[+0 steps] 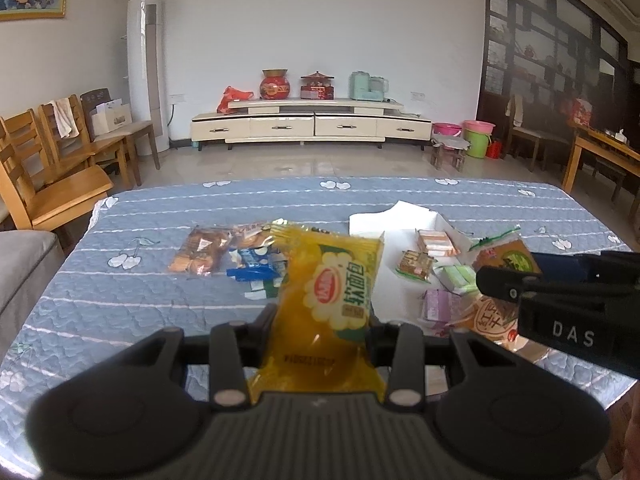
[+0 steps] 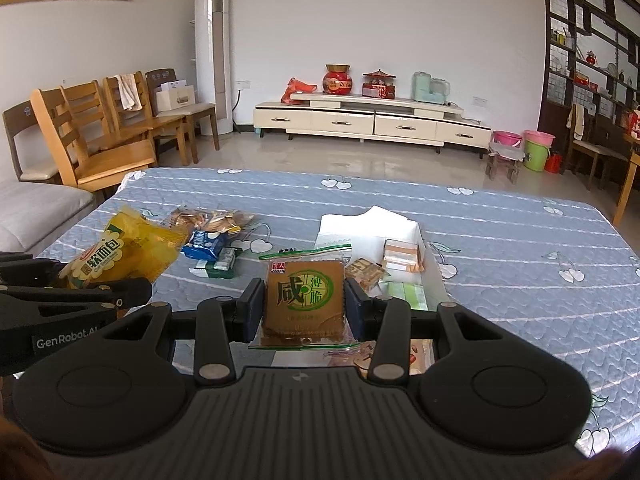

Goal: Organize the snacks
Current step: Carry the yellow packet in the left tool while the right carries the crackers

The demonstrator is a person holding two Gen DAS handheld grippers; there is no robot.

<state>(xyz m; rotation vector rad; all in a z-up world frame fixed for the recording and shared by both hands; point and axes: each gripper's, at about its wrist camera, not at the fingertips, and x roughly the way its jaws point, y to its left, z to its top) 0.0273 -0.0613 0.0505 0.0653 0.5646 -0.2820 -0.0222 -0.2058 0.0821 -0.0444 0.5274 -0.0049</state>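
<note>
left jaws [image 1: 320, 332] pinch yellow bread packet [image 1: 332, 280]; right jaws [image 2: 305, 312] pinch brown cracker packet [image 2: 306, 296]; loose snacks [image 2: 212, 246] beyond

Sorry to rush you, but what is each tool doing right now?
Left tool: closed on the yellow bread packet, held off the table.
Right tool: closed on the brown cracker packet.

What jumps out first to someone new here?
Each tool holds a snack above the blue quilted table: the left tool grips a yellow soft-bread packet, the right tool a brown cracker packet. Behind them, loose snacks lie beside a white box.
</note>
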